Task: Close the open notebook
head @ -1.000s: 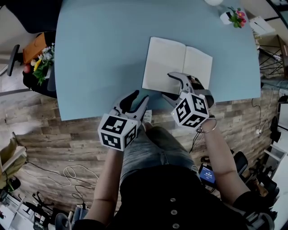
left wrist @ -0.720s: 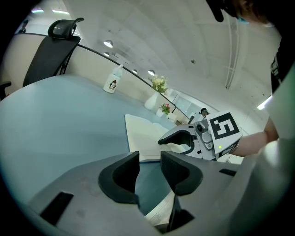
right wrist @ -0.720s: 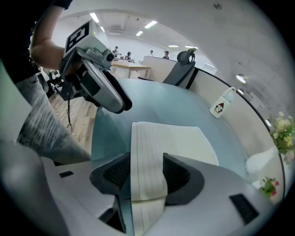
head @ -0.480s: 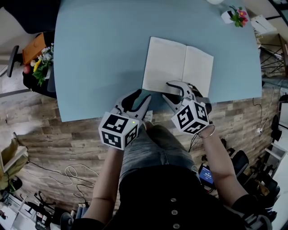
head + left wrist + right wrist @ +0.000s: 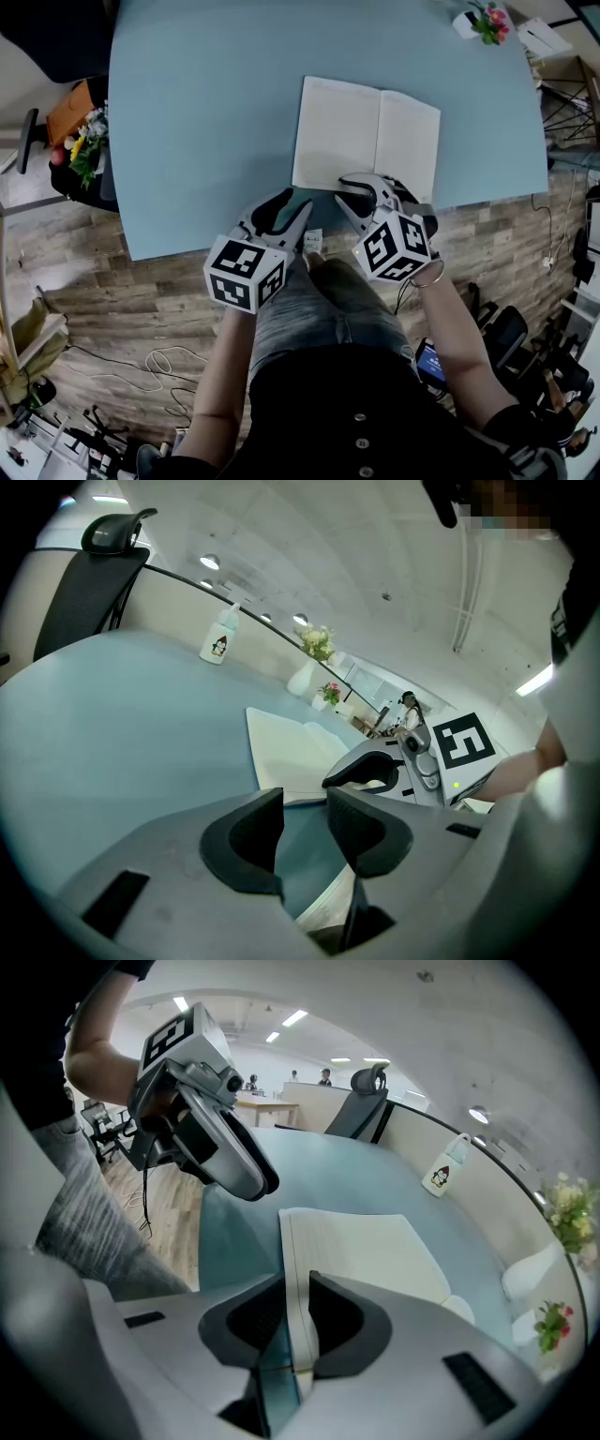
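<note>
Head view, read left to right. Left gripper [image 5: 292, 202] hovers at the near rim of the blue tabletop [image 5: 206, 112]. Its fingers [image 5: 251, 841] stand apart with only bare tabletop showing in the gap, so it holds nothing.

The notebook [image 5: 337, 131] lies just beyond and to the right of those fingers. It is spread open and flat, both white pages facing up, with the spine running away from the person.

Right gripper [image 5: 354, 192] sits at the notebook's near edge, on the left half beside the spine. In the right gripper view its fingers [image 5: 342, 1321] are drawn in on that edge, which fills the gap between their tips and runs away from them.

Progress: judged early. The grasp on the left half appears taken, but no leaf or cover has lifted off the tabletop.

Remaining: raise the pinched half, swing it over the spine onto the right-hand page, press it flat and let go.
</note>
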`<state>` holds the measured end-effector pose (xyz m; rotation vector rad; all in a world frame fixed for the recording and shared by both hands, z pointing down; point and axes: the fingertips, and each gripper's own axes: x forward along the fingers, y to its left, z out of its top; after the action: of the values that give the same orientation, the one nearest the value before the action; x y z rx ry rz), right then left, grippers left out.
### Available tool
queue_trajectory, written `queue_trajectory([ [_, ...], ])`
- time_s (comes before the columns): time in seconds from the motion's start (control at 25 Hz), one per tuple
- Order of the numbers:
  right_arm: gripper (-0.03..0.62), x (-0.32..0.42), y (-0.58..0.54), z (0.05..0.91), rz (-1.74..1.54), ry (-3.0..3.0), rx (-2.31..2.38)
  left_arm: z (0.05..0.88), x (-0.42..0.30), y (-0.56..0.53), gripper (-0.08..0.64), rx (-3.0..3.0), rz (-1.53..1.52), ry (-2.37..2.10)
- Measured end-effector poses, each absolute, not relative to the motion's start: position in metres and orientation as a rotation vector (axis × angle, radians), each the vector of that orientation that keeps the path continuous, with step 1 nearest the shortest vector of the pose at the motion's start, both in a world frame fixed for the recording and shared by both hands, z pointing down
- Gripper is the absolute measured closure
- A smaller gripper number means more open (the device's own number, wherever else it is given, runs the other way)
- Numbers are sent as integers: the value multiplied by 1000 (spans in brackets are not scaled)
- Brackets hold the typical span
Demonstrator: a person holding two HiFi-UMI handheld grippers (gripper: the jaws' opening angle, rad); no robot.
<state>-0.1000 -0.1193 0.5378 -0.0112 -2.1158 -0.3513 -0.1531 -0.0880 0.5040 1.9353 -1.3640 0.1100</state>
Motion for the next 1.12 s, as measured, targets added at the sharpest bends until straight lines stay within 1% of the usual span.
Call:
queue_trajectory([
  [0.24,534,-99,-119,533,-322,-2149,-4,506,-153,-91,417,1928,114,-1356],
  [0.6,549,-99,-120,525,-272,-2204,63,502,-161,-103,414,1874,86,-1430],
  [0.88,552,-98,-121,521,-241,-2228,81,500,-158,-118,357,1805,-52,-1400],
  [1.12,554,-97,-121,517,-240,-2242,96,502,-163,-128,356,1783,-42,-1412],
])
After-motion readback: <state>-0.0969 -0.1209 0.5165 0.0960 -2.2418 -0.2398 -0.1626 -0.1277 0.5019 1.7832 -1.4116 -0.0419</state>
